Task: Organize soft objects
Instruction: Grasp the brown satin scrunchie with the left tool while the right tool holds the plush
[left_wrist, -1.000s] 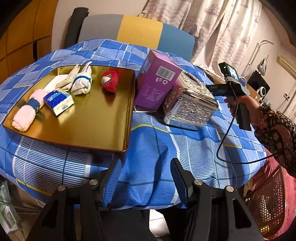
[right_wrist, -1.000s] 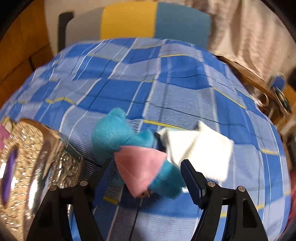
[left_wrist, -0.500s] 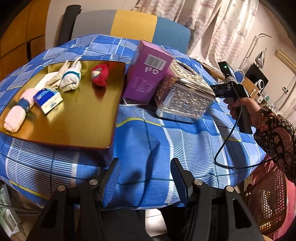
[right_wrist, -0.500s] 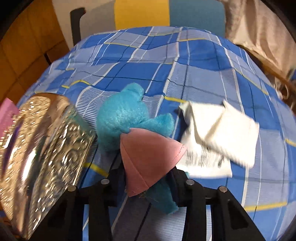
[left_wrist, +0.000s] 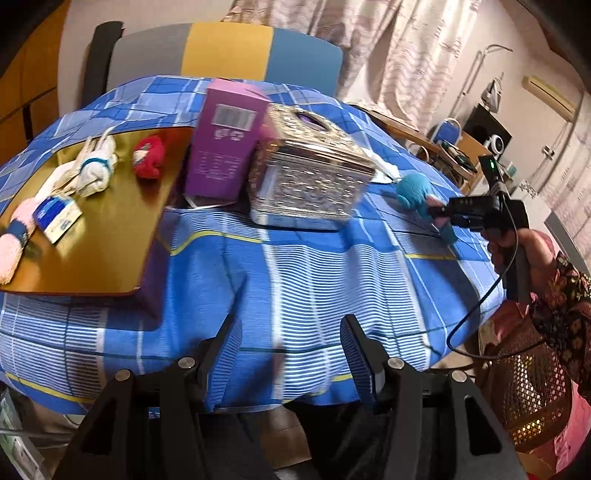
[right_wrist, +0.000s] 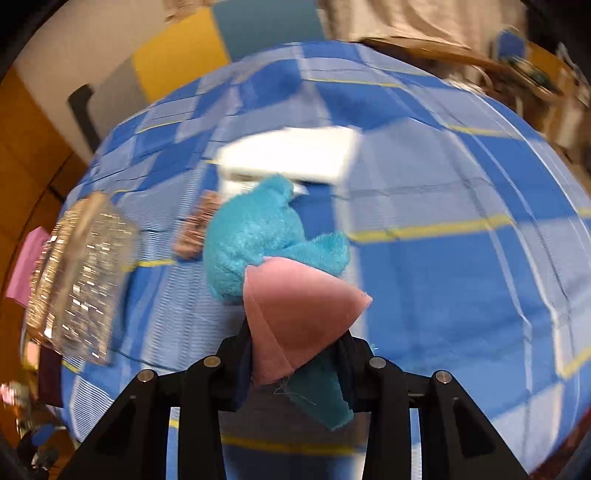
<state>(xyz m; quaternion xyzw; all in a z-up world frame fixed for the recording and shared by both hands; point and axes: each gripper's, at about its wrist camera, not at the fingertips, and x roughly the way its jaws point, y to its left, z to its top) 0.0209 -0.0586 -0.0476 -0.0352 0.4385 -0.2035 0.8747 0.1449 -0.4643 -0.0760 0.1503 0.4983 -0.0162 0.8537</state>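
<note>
My right gripper (right_wrist: 295, 354) is shut on a blue plush toy (right_wrist: 266, 243) with a pink fin and holds it above the blue checked tablecloth; both also show in the left wrist view, the toy (left_wrist: 415, 190) at the right of the table. A white folded cloth (right_wrist: 288, 155) lies behind the toy. My left gripper (left_wrist: 291, 354) is open and empty, low at the table's front edge. A gold tray (left_wrist: 110, 229) at the left holds a red plush (left_wrist: 147, 160), a white sock (left_wrist: 96, 171), a pink rolled towel (left_wrist: 14, 240) and a blue tissue pack (left_wrist: 57, 216).
A purple box (left_wrist: 225, 140) and a shiny silver tissue box (left_wrist: 310, 177) stand in the table's middle, between tray and toy. A colour-block chair (left_wrist: 221, 51) stands behind the table. A wicker basket (left_wrist: 532, 387) sits low at the right.
My right gripper has closed on the blue plush toy and lifted it off the cloth. My left gripper has swung right, so the tray has slid left in its view.
</note>
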